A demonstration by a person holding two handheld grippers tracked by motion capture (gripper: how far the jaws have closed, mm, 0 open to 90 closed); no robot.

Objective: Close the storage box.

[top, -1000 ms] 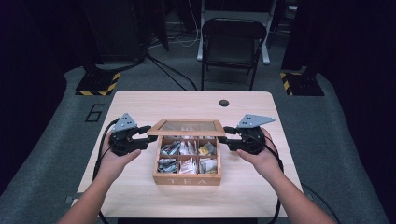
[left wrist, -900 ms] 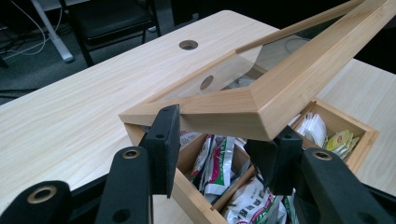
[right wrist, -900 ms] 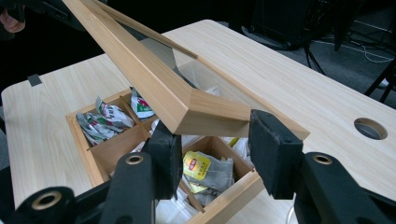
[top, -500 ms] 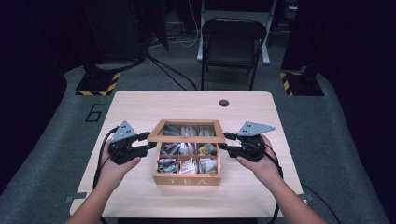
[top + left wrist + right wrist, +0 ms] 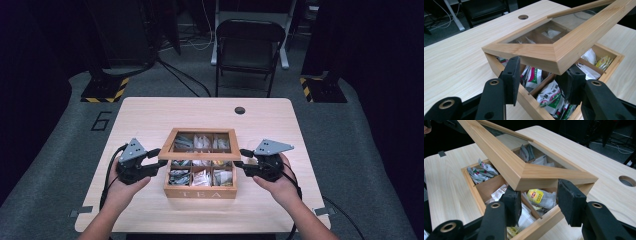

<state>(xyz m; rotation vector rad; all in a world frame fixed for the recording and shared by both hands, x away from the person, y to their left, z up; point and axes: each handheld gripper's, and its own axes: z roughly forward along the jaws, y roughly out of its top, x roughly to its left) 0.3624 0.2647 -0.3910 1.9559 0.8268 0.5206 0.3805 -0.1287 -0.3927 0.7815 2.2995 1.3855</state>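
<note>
Near the front middle of the pale worktop [image 5: 150, 115], a wooden tea box [image 5: 200, 192] with "TEA" lettered on its front wall, square to the worktop's edge. Inside, compartments packed with tea bags [image 5: 200, 177], among them green-and-white packets and one with a yellow label [image 5: 535, 195]. Hinged at the back, a glass-paned lid [image 5: 200, 156] in a wooden frame, raised partway and tilted, its front rail hanging above the box's middle row and well clear of the front wall. At the lid's front left corner, the left tool [image 5: 161, 157], held in the person's left hand and pointing inward at the box; seen from the left gripper view, clamped on that corner, one black pad against the frame's outer side and the other tucked under the front rail above the tea bags. At the front right corner, mirrored, the right tool [image 5: 239, 157] in the right hand; seen from the right gripper view, likewise clamped on the frame's mitred corner, one pad on each side of it, with the open compartments just below. Both tools level with each other, at opposite ends of the same rail. Farther back on the worktop, a round cable hole [image 5: 240, 110]; beyond the far edge, a dark folding chair [image 5: 248, 45] on the grey floor.
</note>
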